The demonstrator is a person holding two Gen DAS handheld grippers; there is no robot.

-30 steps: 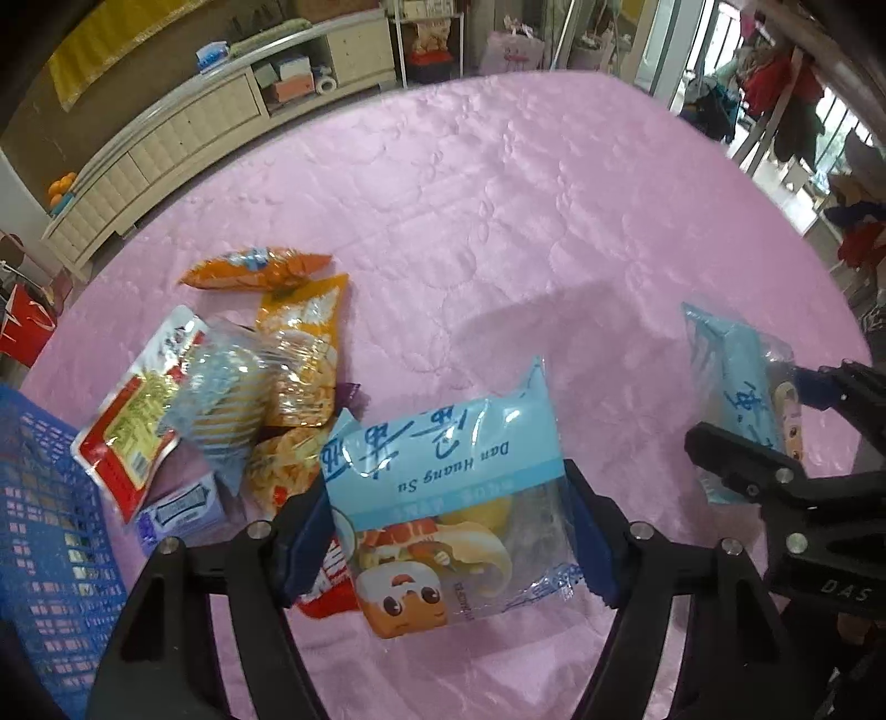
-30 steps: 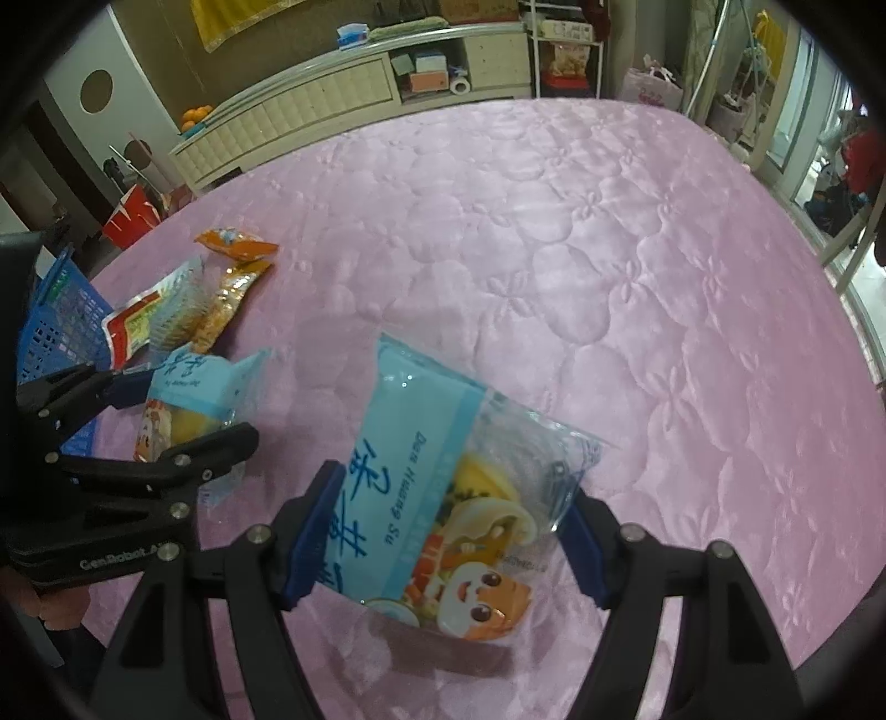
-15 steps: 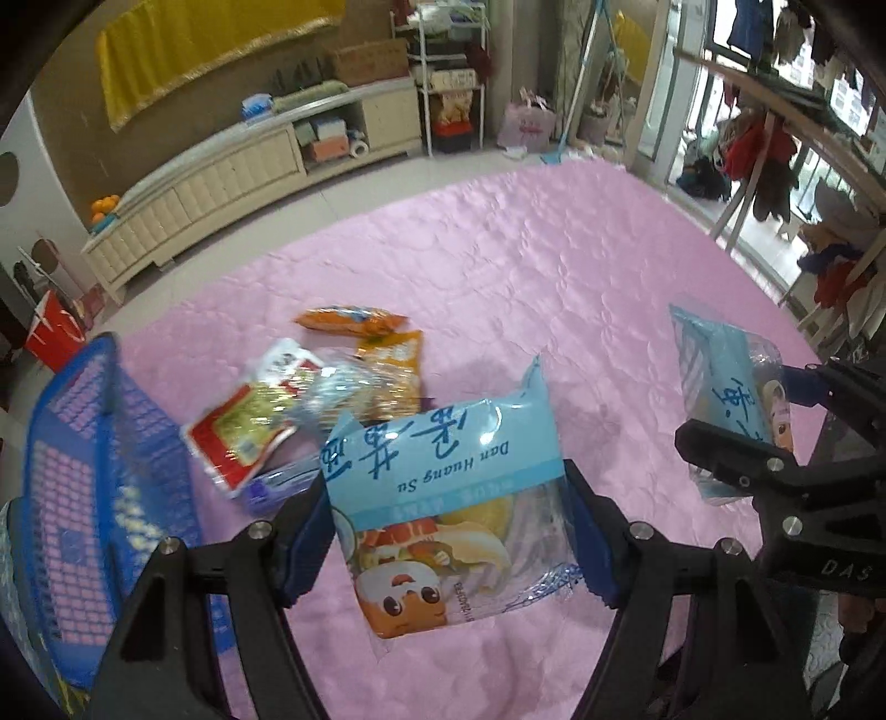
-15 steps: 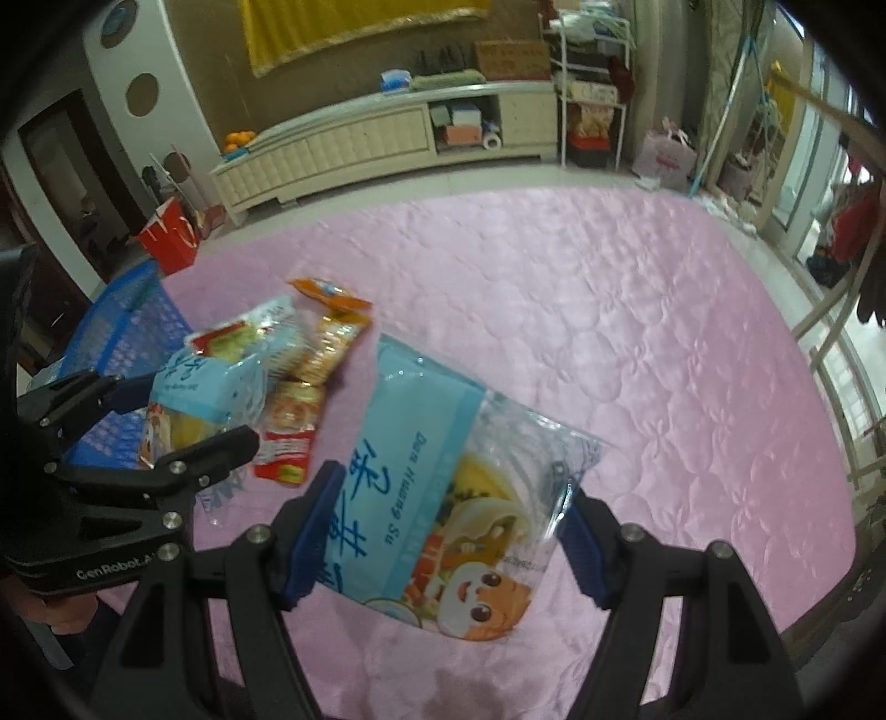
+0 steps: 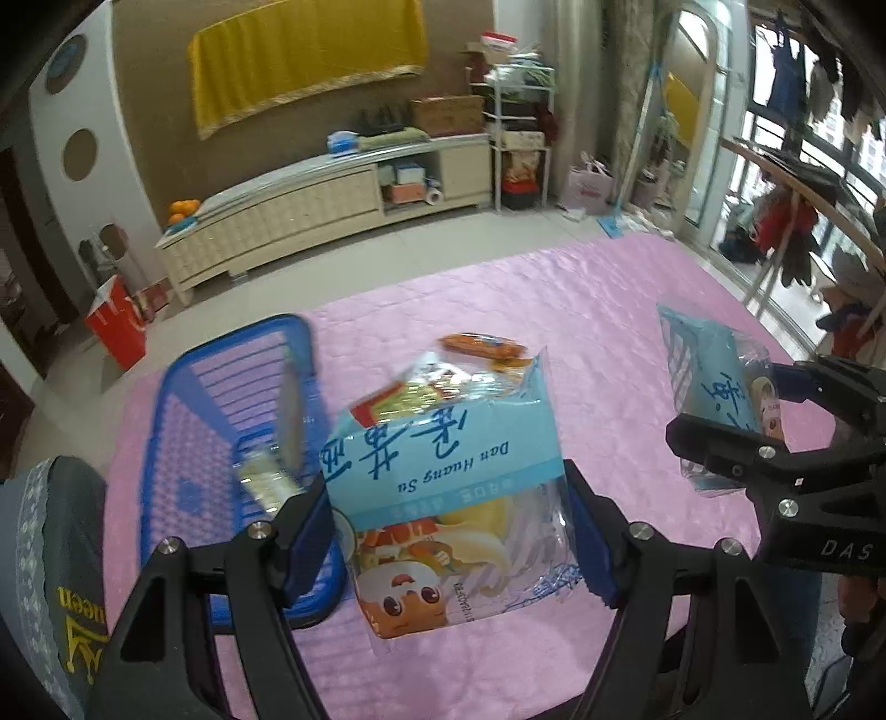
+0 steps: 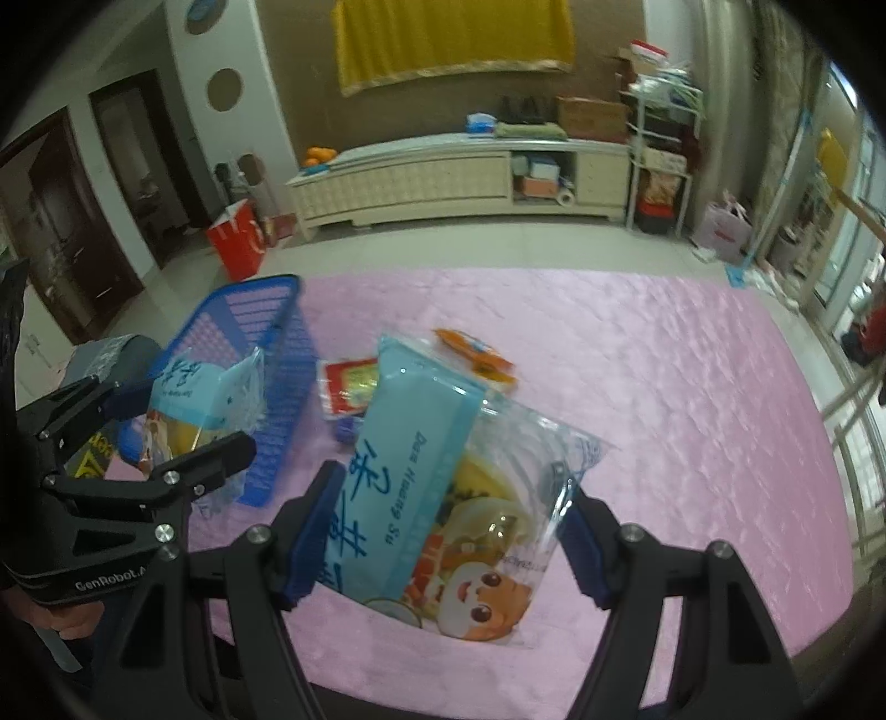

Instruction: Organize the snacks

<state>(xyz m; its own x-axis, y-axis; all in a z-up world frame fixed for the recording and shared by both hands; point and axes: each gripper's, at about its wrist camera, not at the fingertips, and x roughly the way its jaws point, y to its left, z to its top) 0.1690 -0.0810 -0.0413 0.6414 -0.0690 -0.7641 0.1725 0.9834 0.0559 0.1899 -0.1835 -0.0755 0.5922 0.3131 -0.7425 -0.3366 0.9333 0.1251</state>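
Blue-padded fingers (image 5: 310, 531) of the left gripper (image 5: 451, 526) clasp a light blue snack packet (image 5: 443, 471) by its two side edges, holding it clear of the pink quilted cloth (image 5: 609, 310) below. Likewise the right gripper (image 6: 448, 531) grasps a second snack packet (image 6: 443, 487) of the same kind, its pads pressed against the packet's sides, the cartoon face on the wrapper nearest the camera. In the left wrist view the right gripper shows at the right edge with its packet raised; in the right wrist view the left gripper appears at the left edge, held by a hand (image 6: 61, 620), its packet just in front of a blue basket (image 6: 288, 354). That basket sits on the cloth's left side, tilted in both views, with something pale and blurred inside it. Beyond the held packets, a small heap of snacks lies on the cloth beside the basket: a red and yellow packet (image 6: 346, 387) and an orange packet (image 6: 476, 351). Farther off stand a red bag (image 6: 232, 243) on the floor and a long cream cabinet (image 6: 432, 177) against the wall under a yellow cloth (image 6: 454, 39).
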